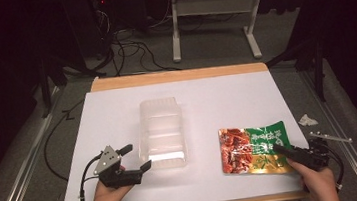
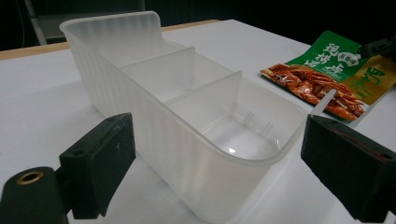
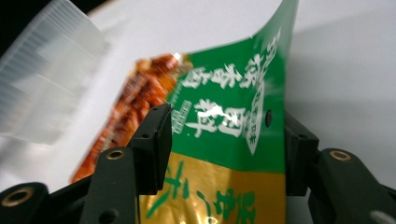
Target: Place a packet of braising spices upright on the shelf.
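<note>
- High view: snack packet (image 1: 253,149) flat on table (image 1: 118,117) at 4 o'clock, right gripper (image 1: 283,151) at its 3 o'clock edge.
- Right gripper view: packet (image 3: 224,126) between the jaws, grip unclear.
- Left gripper (image 1: 135,158) jaws apart, 9 o'clock of plastic tray (image 1: 162,132).

The left hand (image 1: 107,197) comes in from the bottom edge and holds the left gripper (image 1: 136,158) low over the table. The gripper points to the right and a bit away from the person. Its two black jaws stand wide apart, and nothing sits between them. A grey plate lies on top of it, and a black cable hangs down from it. The right hand (image 1: 319,181) comes in from the bottom right corner. It holds the right gripper (image 1: 281,150) low, pointing to the left. Its jaws are about half closed, with one jaw on each side of a packet (image 3: 224,116).
</note>
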Demonstrator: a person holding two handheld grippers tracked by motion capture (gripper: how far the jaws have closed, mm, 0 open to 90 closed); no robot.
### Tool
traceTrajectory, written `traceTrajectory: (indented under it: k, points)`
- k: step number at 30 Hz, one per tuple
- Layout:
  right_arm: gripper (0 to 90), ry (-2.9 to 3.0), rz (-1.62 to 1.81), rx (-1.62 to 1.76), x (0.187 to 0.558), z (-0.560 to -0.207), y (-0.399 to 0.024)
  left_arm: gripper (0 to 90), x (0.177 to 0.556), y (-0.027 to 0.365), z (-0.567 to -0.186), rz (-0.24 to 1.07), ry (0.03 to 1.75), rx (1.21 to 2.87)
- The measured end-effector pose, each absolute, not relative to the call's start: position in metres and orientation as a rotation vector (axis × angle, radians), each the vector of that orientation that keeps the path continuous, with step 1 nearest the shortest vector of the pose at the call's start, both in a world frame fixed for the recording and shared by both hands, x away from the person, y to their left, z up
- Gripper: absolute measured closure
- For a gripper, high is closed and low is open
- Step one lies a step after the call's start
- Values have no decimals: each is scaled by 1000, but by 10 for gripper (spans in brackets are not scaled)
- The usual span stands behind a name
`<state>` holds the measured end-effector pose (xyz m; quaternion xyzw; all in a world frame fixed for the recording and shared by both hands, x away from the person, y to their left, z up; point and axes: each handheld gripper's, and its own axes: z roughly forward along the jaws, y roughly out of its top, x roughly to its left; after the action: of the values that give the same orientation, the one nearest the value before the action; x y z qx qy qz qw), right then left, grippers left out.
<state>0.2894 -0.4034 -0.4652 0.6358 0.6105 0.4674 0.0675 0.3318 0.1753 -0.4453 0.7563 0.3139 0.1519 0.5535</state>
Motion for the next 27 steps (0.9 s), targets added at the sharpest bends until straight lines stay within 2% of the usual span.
traceTrajectory:
  k: [11, 12, 16, 20, 27]
  points:
    - [616, 1942, 1369, 1866, 289, -464, -396, 108, 332, 175, -445, 357, 736, 1788]
    - [679, 1929, 1363, 1816, 287, -458, -393, 108, 332, 176, -445, 356, 736, 1787]
    - [813, 1899, 1371, 1762, 282, -448, -390, 108, 332, 176, -445, 355, 735, 1786]
    - [892, 1870, 1376, 1734, 280, -442, -389, 108, 332, 176, -445, 355, 735, 1786]
    - [900, 1817, 1416, 1652, 277, -433, -384, 108, 332, 176, -445, 354, 735, 1787]
